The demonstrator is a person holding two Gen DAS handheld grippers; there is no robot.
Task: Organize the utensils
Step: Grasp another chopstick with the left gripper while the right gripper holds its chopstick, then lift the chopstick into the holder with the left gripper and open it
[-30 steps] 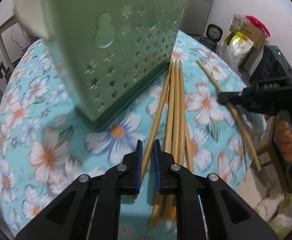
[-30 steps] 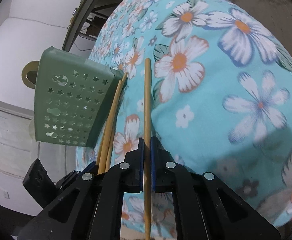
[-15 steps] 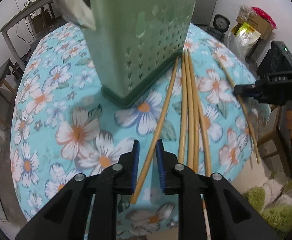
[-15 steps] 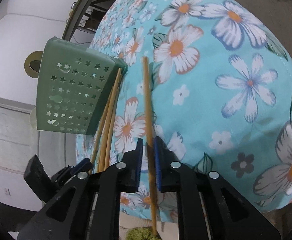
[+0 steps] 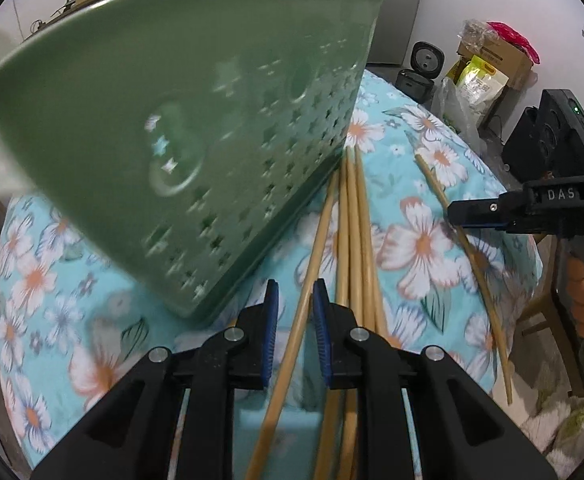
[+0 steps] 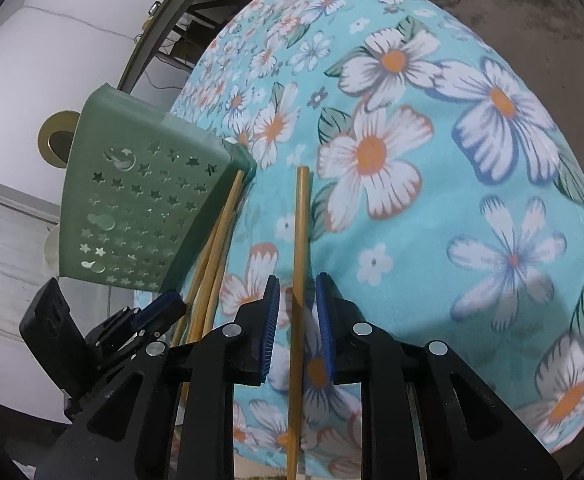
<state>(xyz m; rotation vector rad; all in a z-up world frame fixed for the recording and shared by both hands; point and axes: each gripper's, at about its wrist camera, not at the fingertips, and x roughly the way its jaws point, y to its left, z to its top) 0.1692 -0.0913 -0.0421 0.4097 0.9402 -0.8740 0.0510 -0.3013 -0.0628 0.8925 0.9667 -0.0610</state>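
A round table [image 5: 423, 240] covered by a turquoise cloth printed with white and orange flowers carries everything. A green perforated utensil holder [image 5: 196, 128] stands on it, ahead and to the left of the left gripper [image 5: 295, 308]. A bundle of bamboo chopsticks [image 5: 353, 240] lies on the cloth just right of that gripper, tips reaching the holder's base. One separate chopstick [image 6: 300, 240] lies apart, running between the right gripper [image 6: 296, 304] fingers.

green basket [image 5: 196, 128] blocks left; chopsticks [image 5: 355, 248] beside it; bare tablecloth [image 6: 471, 280] open rightward
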